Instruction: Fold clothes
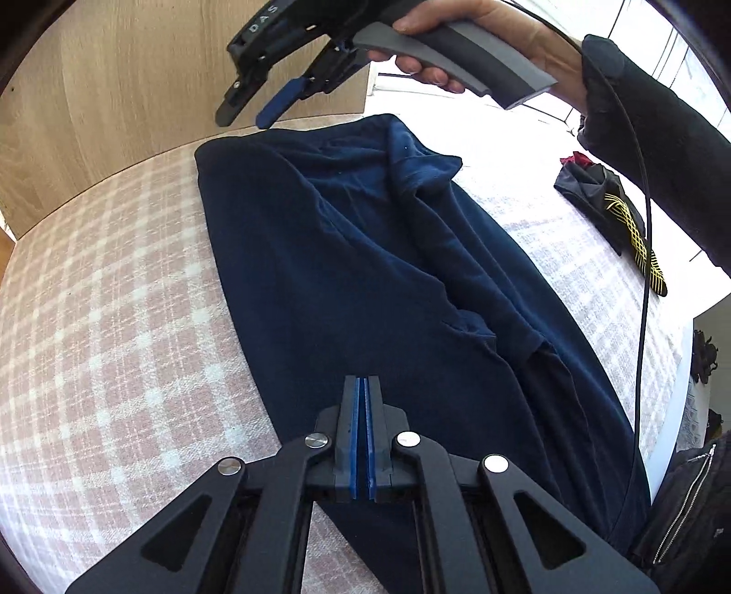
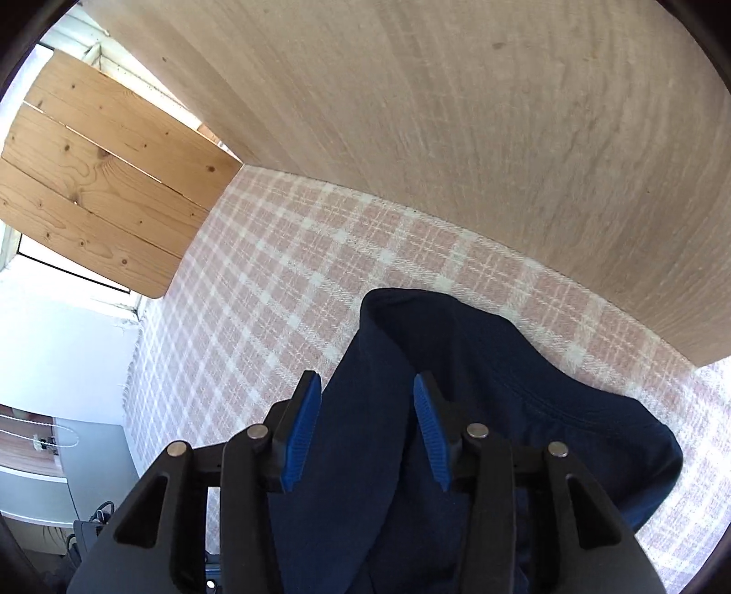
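1. Dark blue garment (image 1: 365, 274) spread lengthwise across the middle of the frame on a pink checked blanket (image 1: 114, 297).
2. Left tool (image 1: 364, 381) at the bottom centre, clenched tight with nothing visible between its pads.
3. Right tool (image 1: 244, 116) at the upper left, released, raised clear of the cloth, gripped by a hand (image 1: 479, 41).
4. Black and yellow item (image 1: 612, 214) lying apart at the right edge.

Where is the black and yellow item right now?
In the left wrist view, the black and yellow item lies on the plaid blanket, right of the navy garment.
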`<state>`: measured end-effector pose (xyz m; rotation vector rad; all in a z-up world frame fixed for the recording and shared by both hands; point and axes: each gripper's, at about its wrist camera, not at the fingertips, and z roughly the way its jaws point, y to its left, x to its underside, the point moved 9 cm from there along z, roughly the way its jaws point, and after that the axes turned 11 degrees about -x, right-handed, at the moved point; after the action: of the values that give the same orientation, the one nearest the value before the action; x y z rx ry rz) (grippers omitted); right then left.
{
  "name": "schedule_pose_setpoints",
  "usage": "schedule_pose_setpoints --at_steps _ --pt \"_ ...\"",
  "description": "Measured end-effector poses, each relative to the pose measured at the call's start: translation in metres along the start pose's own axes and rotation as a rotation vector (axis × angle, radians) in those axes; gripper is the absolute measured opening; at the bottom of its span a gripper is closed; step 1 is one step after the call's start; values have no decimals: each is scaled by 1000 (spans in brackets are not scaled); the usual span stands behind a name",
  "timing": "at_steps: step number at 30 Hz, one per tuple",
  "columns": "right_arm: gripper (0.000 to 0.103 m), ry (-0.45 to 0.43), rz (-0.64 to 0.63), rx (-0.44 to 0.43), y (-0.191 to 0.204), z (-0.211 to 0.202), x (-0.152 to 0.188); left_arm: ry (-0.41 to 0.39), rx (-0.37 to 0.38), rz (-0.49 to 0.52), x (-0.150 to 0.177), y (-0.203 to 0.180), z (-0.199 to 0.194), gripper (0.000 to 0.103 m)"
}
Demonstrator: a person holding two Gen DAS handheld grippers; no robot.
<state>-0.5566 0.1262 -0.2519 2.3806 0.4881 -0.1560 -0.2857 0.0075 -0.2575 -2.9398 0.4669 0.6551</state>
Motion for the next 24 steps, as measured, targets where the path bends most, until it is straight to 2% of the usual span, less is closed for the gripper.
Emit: schedule_pose_setpoints --at_steps 1,3,4,6,8,9,10,12,13,14,16,18,19,21,24 --pt "22 18 -9 -1 6 7 8 4 8 0 0 -2 3 4" --pt "14 48 2 54 -6 22 14 24 -7 1 3 -2 12 8" --pt "0 36 -1 66 -8 26 10 36 -10 0 5 -1 17 10" --pt "2 15 -1 64 -9 27 4 45 -17 -11 8 2 22 16" --pt "5 -17 8 16 3 4 5 41 -31 -22 8 4 20 24" --pt "6 -53 -7 -16 14 -15 7 36 -42 -23 7 5 18 34" --pt "11 -95 -36 -37 25 -40 11 25 -61 -23 7 8 13 45" --pt "32 -197 -95 12 35 -96 23 -3 -84 -24 5 13 0 53" --pt "50 -241 -120 61 32 -123 33 -15 -79 -27 4 13 -6 54" --pt "54 -283 -145 111 29 -149 44 -27 -71 -30 3 13 -12 54" --pt "54 -321 -144 203 10 -189 70 -42 -60 -29 -1 10 -20 55" --pt "54 -270 -88 290 -22 -206 100 -46 -53 -3 -4 4 -22 55" --pt "54 -222 -57 287 -36 -201 116 -45 -54 13 -6 0 -22 55" --pt "54 -125 3 264 -59 -179 145 -38 -44 37 -7 -7 -20 55" --pt "54 -13 16 297 -83 -136 174 -30 -29 58 -12 -21 -12 55"
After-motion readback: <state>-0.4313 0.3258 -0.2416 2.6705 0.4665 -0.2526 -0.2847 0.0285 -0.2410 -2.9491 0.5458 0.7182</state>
